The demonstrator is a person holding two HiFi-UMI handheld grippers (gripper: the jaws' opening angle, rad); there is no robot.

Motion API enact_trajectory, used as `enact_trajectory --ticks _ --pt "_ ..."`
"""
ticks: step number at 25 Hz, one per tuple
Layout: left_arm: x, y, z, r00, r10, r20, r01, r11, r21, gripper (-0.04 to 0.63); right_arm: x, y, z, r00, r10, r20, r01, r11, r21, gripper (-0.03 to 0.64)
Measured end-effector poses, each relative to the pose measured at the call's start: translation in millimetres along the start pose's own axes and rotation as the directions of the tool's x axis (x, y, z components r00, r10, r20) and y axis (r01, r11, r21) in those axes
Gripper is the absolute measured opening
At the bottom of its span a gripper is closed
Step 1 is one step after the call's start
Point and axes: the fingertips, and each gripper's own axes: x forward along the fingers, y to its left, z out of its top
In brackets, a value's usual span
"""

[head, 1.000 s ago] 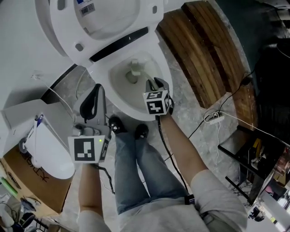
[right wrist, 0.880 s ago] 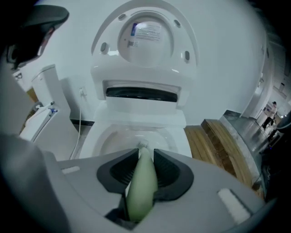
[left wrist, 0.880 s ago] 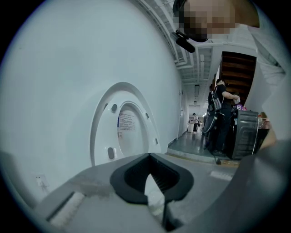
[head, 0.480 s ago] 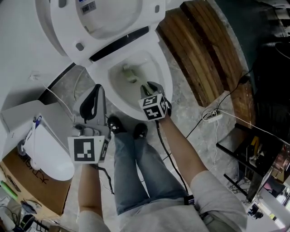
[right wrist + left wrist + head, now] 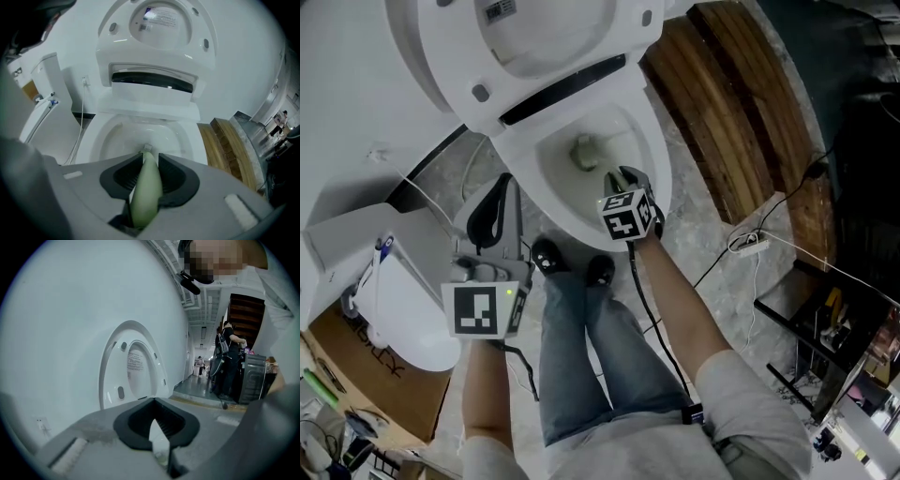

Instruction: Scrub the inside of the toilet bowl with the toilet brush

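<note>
Overhead, the right gripper holds the toilet brush with its head low in the toilet bowl, at 11 o'clock from the jaws. The left gripper hangs outside, at the bowl's 8 o'clock.

Left gripper view: jaws practically together, empty, facing the raised lid.

Right gripper view: jaws clamped on the pale green handle.

Scrubbing looks under way; walls and rim probably remain.

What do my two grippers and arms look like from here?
The left gripper and right gripper have grey bodies with black, ribbed, V-notched jaw pads. Each carries a white cube printed with black square markers. A black cable runs back along the right forearm. The person wears light short sleeves, and the forearms are bare.
</note>
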Motion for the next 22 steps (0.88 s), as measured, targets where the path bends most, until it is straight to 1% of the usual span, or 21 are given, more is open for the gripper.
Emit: enact_trajectory --ticks 5,8,12,16,22 --pt "-1.2 10.1 -1.3 1.0 0.014 0.002 -0.014 1.0 -0.002 0.005 1.8 26.8 0.1 0.996 0.087 0.002 -0.087 0.991 -0.102 0.104" --pt "-1.3 9.7 -2.6 1.0 0.015 0.0 -0.015 1.0 -0.01 0.003 -2.5 34.1 1.5 0.991 0.13 0.013 -0.127 0.982 -0.142 0.103" --pt "0.5 2.1 -0.2 1.0 0.006 0.004 -0.006 1.0 -0.015 0.005 -12.9 43.3 7.1 0.981 0.195 0.023 -0.188 0.967 -0.173 0.103" --pt "2.7 -10.1 4.4 1.0 0.003 -0.002 -0.003 1.0 -0.03 0.005 -26.6 50.9 4.6 0.972 0.234 0.026 -0.224 0.952 -0.207 0.104" --pt "3.7 -29.1 9.9 0.999 -0.022 0.024 0.023 0.999 -0.023 0.005 -45.1 52.2 -16.3 0.964 0.266 0.013 -0.258 0.946 -0.197 0.104"
